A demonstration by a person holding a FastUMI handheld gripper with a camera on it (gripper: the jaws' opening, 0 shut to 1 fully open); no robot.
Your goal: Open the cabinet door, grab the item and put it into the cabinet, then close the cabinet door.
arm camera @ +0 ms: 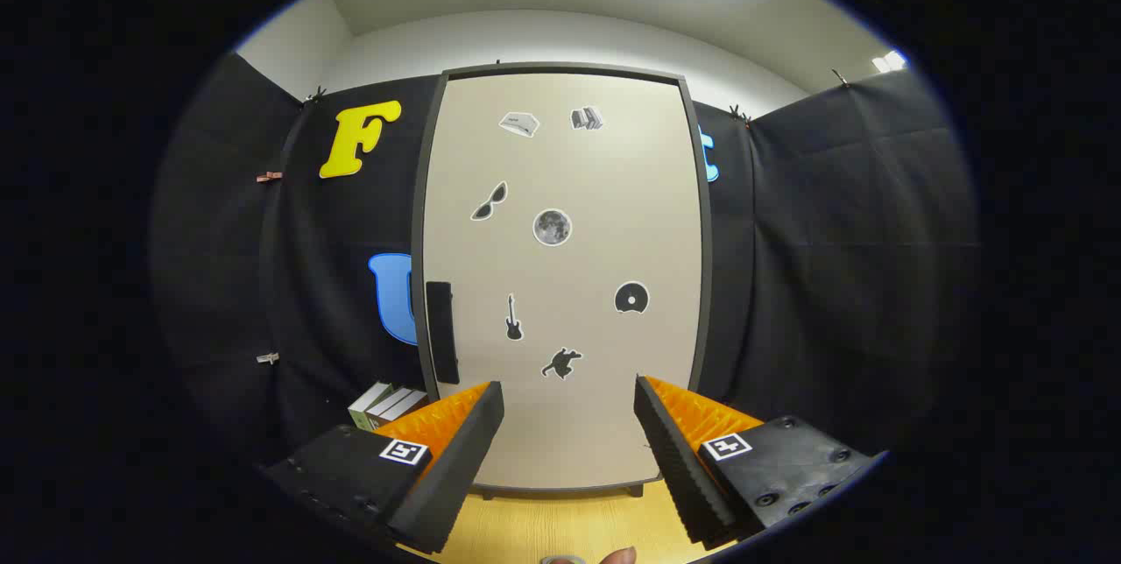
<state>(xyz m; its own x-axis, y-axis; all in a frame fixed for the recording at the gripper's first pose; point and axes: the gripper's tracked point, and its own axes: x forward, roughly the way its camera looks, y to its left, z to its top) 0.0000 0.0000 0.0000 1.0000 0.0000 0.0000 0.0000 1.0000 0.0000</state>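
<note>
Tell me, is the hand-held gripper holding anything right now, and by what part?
Nothing is held. The hand-held gripper is open, its fingers spread with only the closed cabinet door beyond them. The door's black handle is untouched.

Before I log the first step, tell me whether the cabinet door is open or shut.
Shut. The cabinet door sits flush in its dark frame, no interior visible. The open gripper faces it, fingers apart and holding nothing; the black handle is untouched.

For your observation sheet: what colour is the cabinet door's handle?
Black; the handle shows best in the gripper view.
</note>
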